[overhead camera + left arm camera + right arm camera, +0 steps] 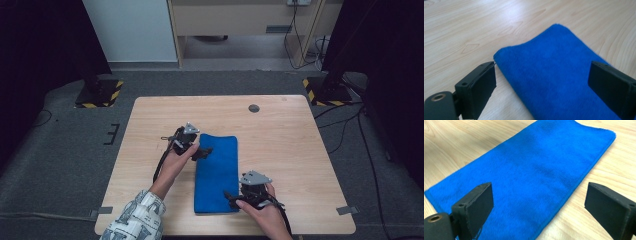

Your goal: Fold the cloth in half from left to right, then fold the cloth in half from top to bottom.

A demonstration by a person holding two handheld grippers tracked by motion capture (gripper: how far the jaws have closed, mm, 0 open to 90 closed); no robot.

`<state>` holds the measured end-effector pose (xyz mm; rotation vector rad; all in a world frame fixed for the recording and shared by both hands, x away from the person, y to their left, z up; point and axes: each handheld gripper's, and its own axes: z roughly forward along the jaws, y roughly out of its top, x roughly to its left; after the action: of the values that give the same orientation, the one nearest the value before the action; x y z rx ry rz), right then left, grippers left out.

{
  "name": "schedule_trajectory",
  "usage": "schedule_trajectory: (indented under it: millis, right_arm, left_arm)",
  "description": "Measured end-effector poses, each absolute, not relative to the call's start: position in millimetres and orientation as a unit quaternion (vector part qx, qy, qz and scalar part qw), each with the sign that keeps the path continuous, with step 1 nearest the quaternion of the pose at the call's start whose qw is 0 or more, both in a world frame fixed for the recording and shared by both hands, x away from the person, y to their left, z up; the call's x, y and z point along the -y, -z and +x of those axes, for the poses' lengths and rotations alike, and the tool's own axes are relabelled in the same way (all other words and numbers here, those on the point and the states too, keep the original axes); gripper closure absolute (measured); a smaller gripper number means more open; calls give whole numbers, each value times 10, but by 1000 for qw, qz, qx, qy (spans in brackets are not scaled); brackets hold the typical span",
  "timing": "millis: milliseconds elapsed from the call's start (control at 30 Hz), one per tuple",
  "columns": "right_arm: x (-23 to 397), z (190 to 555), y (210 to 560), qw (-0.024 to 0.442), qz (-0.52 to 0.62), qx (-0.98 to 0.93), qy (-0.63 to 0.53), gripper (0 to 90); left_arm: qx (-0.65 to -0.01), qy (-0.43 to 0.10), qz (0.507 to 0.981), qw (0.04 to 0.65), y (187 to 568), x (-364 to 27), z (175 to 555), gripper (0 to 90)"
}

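A blue cloth (pixel 216 172) lies folded in a long strip down the middle of the wooden table (pixel 280 145). My left gripper (pixel 204 152) hangs over the cloth's left edge near its far end, jaws wide apart; in the left gripper view the cloth (pixel 554 72) lies below and between the black fingers (pixel 482 86), which do not press it. My right gripper (pixel 231 198) is at the cloth's near right corner, also open. In the right gripper view the cloth (pixel 529 172) stretches away flat under the spread pads (pixel 477 203).
A small dark round hole (pixel 254 108) is set in the table near its far edge. Two stands with yellow-black striped bases (pixel 99 93) (pixel 327 91) sit on the grey floor beyond the table's far corners. Cables trail on the right.
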<state>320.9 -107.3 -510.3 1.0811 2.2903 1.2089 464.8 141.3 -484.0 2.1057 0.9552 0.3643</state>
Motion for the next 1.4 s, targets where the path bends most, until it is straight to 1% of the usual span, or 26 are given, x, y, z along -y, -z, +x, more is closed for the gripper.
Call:
schedule_trajectory:
  millis: [200, 400, 500, 633, 733, 800, 867, 900, 967, 1033, 1100, 1167, 1400]
  right_arm:
    - [1069, 3408, 5009, 178, 375, -808, -419, 100]
    - [1140, 3719, 4906, 176, 386, -807, -410, 120]
    - [1166, 3932, 4840, 177, 387, -804, -415, 153]
    - [1166, 4251, 4816, 173, 392, -805, -410, 226]
    - [1131, 4471, 4835, 162, 392, -811, -403, 254]
    - [1112, 4608, 4853, 172, 386, -818, -390, 288]
    - [1106, 4746, 4870, 166, 396, -813, -393, 325]
    - [1109, 4811, 4882, 170, 399, -812, -390, 354]
    - [1121, 4922, 4913, 175, 409, -809, -384, 378]
    - [1135, 5003, 4945, 172, 418, -807, -380, 385]
    - [1144, 5067, 4967, 168, 416, -809, -379, 382]
    - [1143, 5120, 4975, 163, 418, -808, -381, 390]
    - [1140, 5281, 4943, 150, 416, -811, -383, 528]
  left_arm:
    - [-365, -157, 829, 393, 4785, -1477, 4577, 75]
    - [-356, -175, 830, 392, 4713, -1483, 4570, 84]
    - [-361, -181, 825, 396, 4702, -1495, 4645, 84]
    - [-376, -177, 814, 406, 4731, -1522, 4784, 98]
    - [-374, -161, 825, 392, 4742, -1494, 4886, 108]
    - [-376, -167, 824, 390, 4760, -1477, 4938, 116]
    - [-369, -167, 830, 384, 4803, -1452, 4974, 118]
    - [-369, -169, 830, 382, 4824, -1441, 4982, 118]
    - [-370, -168, 829, 385, 4860, -1429, 4991, 118]
    - [-378, -160, 827, 383, 4887, -1434, 5011, 122]
    - [-380, -152, 830, 379, 4899, -1446, 5037, 163]
    - [-386, -151, 826, 382, 4904, -1458, 5063, 166]
    - [-409, -143, 815, 385, 4904, -1466, 5103, 202]
